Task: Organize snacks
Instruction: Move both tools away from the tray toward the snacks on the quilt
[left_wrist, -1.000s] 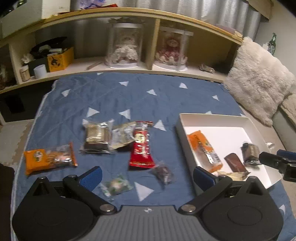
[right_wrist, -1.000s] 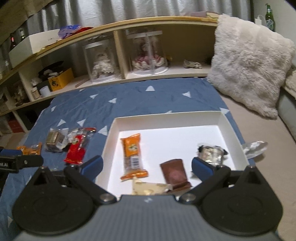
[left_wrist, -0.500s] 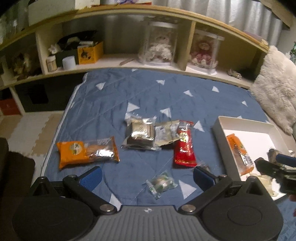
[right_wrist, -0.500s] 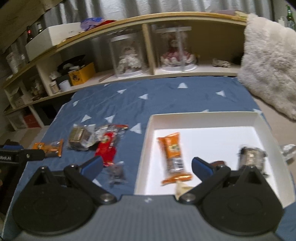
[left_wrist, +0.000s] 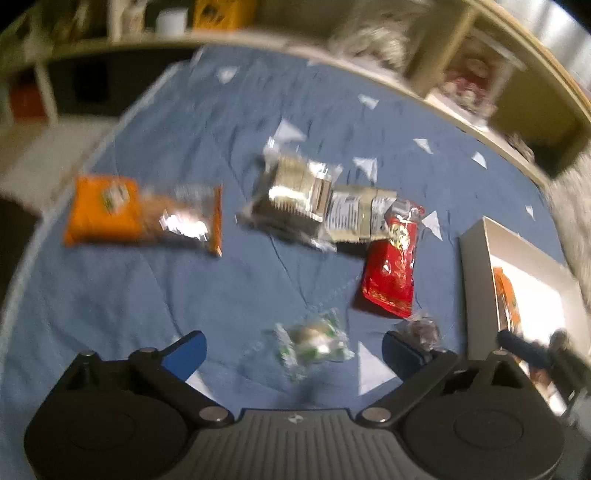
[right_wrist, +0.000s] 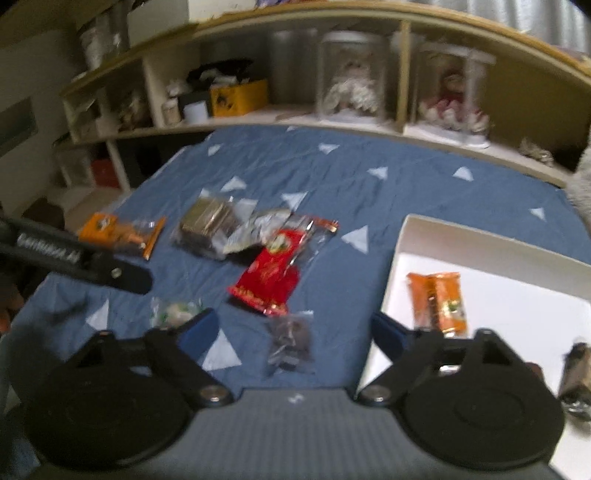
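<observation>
Both grippers are reaching for loose snacks on the blue blanket (right_wrist: 369, 192): the left gripper (left_wrist: 293, 349) has a small green-and-white candy (left_wrist: 314, 341) lying between its wide fingers, untouched, and the right gripper (right_wrist: 291, 330) has a small dark packet (right_wrist: 290, 341) between its own, and both pairs of jaws have just been closing a little. Next, I judge, each must drop lower and pinch its wrapper. Right of the right gripper's fingers, the white box (right_wrist: 491, 254) holds an orange bar (right_wrist: 437, 301) and a dark snack at the frame edge.
</observation>
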